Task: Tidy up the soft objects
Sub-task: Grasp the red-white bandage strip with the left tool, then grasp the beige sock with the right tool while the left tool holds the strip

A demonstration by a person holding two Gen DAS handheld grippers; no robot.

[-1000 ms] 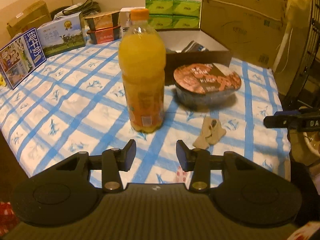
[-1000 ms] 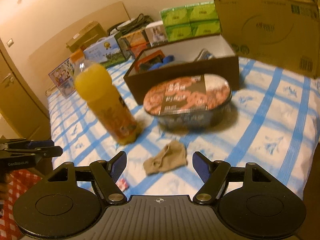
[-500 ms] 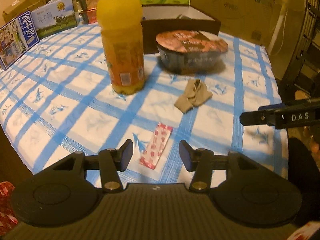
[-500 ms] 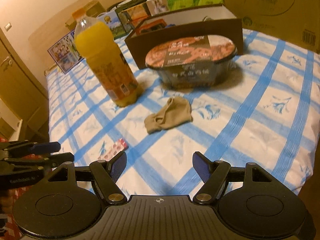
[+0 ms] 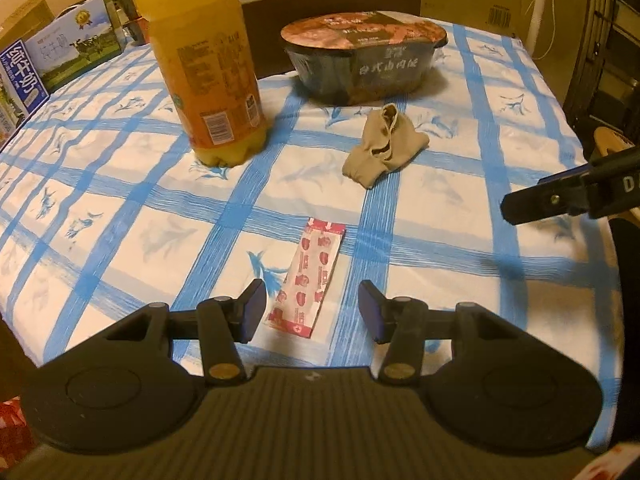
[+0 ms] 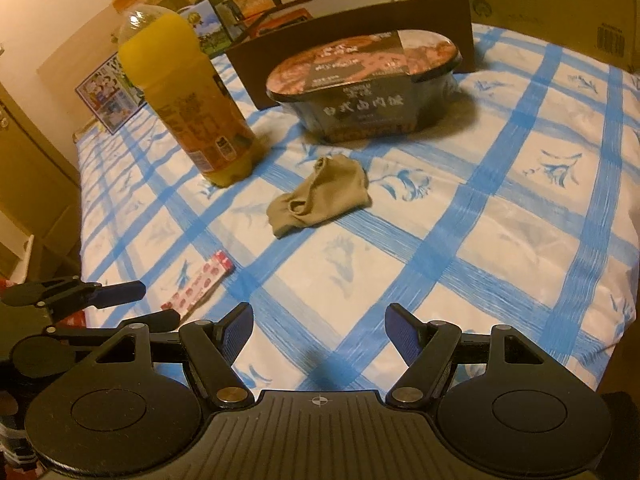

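Note:
A crumpled beige sock (image 5: 384, 148) (image 6: 320, 196) lies on the blue-checked tablecloth (image 5: 120, 240), in front of the noodle bowl. A flat red-and-white sachet (image 5: 312, 276) (image 6: 200, 284) lies nearer the front edge. My left gripper (image 5: 312, 310) (image 6: 136, 306) hangs open just over the cloth. The sachet's near end lies between its fingers, and the pads do not touch it. My right gripper (image 6: 318, 324) is open and holds nothing, and the sock lies well ahead of it. In the left wrist view one finger (image 5: 560, 200) of it pokes in from the right.
A tall orange juice bottle (image 5: 208, 60) (image 6: 188, 108) stands left of the sock. A sealed dark noodle bowl (image 5: 360, 60) (image 6: 368, 88) sits behind it, with an open brown box (image 6: 360, 20) further back. Milk cartons (image 5: 76, 52) line the far left, and a large cardboard box (image 6: 560, 0) stands at the back right.
Both grippers have sunk toward the table and tipped further down. The sachet has come into the left wrist view and now lies between the left fingers, which stand slightly wider.

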